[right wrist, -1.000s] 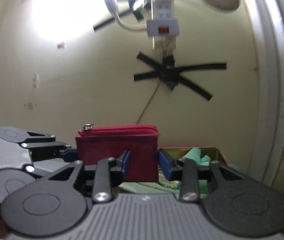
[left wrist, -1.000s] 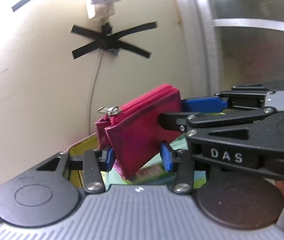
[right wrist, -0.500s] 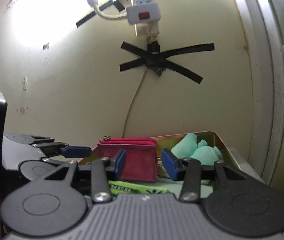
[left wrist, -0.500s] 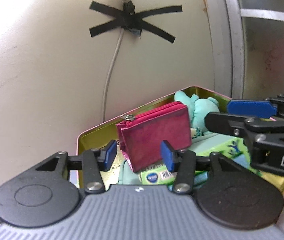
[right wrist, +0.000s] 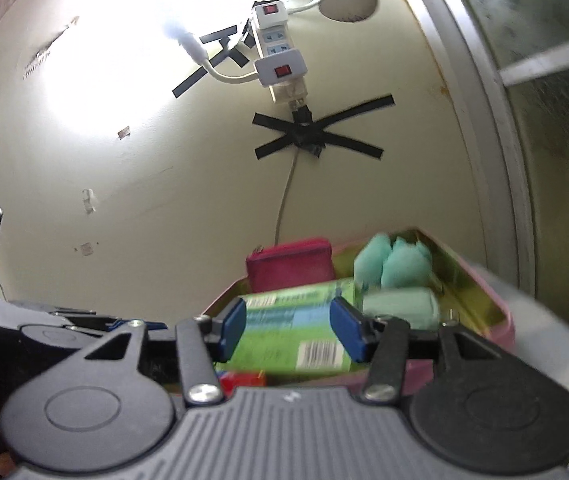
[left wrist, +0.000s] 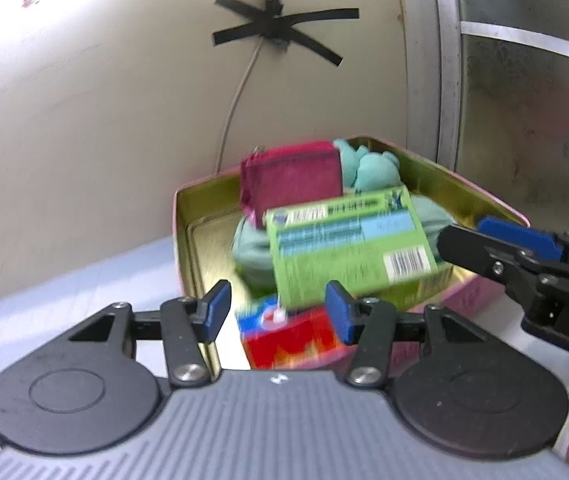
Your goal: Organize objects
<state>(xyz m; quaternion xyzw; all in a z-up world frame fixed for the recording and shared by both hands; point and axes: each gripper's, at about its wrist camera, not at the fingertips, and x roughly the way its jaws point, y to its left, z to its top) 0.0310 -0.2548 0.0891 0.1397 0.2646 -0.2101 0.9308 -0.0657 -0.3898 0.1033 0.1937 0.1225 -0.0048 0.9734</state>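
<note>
1. Both grippers, ours: left gripper [left wrist: 278, 312] and right gripper [right wrist: 290, 330], jaws spread, holding nothing. A second ago both were pinching the red pouch; we have since released it and drawn back.
2. One red-and-blue packet [left wrist: 290, 338], at the near end of the tin, partly under the green box.
3. One green box [left wrist: 348, 246], barcode toward us, lying tilted on top of the pile.
4. One mint-green cloth bundle [left wrist: 252, 248] beneath it; one mint-green plush toy [left wrist: 370, 168] at the far corner.
5. One red pouch [left wrist: 292, 182], now standing on edge at the tin's far end. We judge this item stowed.
6. One pink tin [left wrist: 496, 204], gold inside, open, on the pale table [left wrist: 44, 296].
7. One cable [left wrist: 236, 104], taped to the wall.
</note>
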